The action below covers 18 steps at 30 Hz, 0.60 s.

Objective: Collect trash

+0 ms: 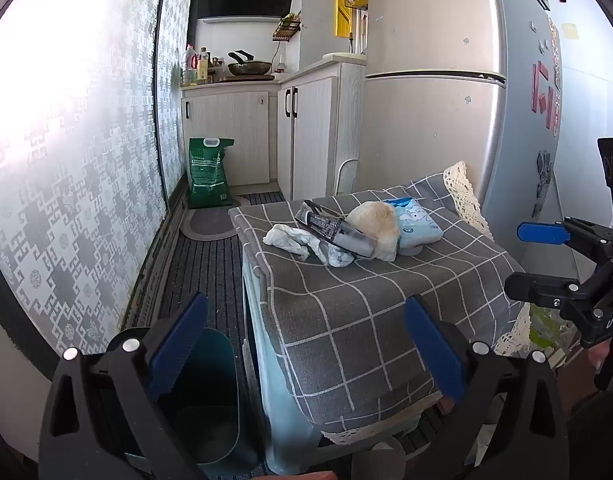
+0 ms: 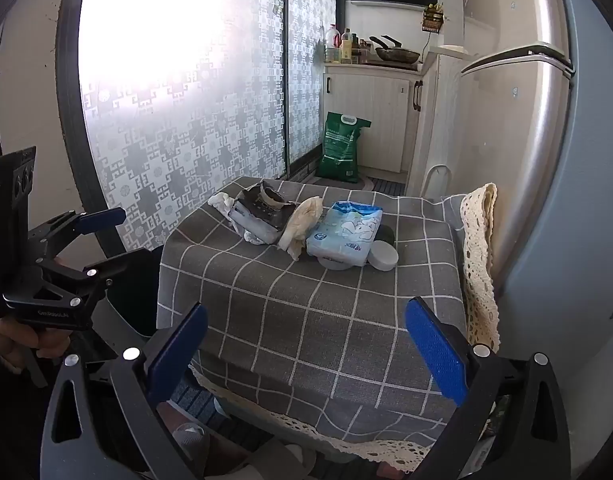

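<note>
A small table under a grey checked cloth (image 1: 358, 312) (image 2: 306, 320) holds a pile of trash: a crumpled white tissue (image 1: 286, 238) (image 2: 221, 201), a torn dark carton (image 1: 334, 230) (image 2: 262, 216), a cream crumpled paper (image 1: 380, 226) (image 2: 302, 220) and a light blue tissue pack (image 1: 418, 226) (image 2: 346, 236). A dark bin (image 1: 202, 392) stands on the floor left of the table. My left gripper (image 1: 306, 352) (image 2: 102, 236) is open and empty, near the table's front left. My right gripper (image 2: 306, 352) (image 1: 534, 256) is open and empty, before the table's front edge.
A silver fridge (image 1: 434, 80) stands right behind the table. A patterned sliding door (image 1: 78, 160) runs along the left. White cabinets (image 1: 306, 128), a green sack (image 1: 208, 174) and a floor mat (image 1: 210, 224) lie further back. A round grey lid (image 2: 382, 258) sits by the blue pack.
</note>
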Available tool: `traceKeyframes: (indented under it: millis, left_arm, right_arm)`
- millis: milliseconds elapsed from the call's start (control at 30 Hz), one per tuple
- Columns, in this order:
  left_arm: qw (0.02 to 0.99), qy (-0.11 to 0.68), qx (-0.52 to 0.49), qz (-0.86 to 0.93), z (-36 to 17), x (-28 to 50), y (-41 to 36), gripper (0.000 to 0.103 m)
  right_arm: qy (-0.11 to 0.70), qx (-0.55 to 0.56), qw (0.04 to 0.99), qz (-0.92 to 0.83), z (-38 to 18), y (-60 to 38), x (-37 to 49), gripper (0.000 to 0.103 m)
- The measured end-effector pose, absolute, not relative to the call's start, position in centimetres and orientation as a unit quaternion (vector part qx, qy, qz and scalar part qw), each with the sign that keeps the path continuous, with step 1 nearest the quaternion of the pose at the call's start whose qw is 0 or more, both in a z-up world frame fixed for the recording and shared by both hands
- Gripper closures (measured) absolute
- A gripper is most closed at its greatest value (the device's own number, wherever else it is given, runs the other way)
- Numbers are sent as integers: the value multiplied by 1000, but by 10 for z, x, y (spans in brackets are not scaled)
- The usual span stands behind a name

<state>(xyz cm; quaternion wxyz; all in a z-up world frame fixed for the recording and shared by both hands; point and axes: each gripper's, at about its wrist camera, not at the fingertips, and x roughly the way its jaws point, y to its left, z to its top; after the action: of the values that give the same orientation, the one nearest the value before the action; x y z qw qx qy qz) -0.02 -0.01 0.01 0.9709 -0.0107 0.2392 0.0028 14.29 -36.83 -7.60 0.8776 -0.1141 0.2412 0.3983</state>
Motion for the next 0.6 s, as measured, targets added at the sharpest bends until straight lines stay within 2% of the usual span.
traceKeyframes:
  millis: [600]
  left_arm:
    - [970, 242, -13, 3, -3, 1, 2, 3]
  right_arm:
    - [241, -117, 878, 396, -75, -369, 142, 3]
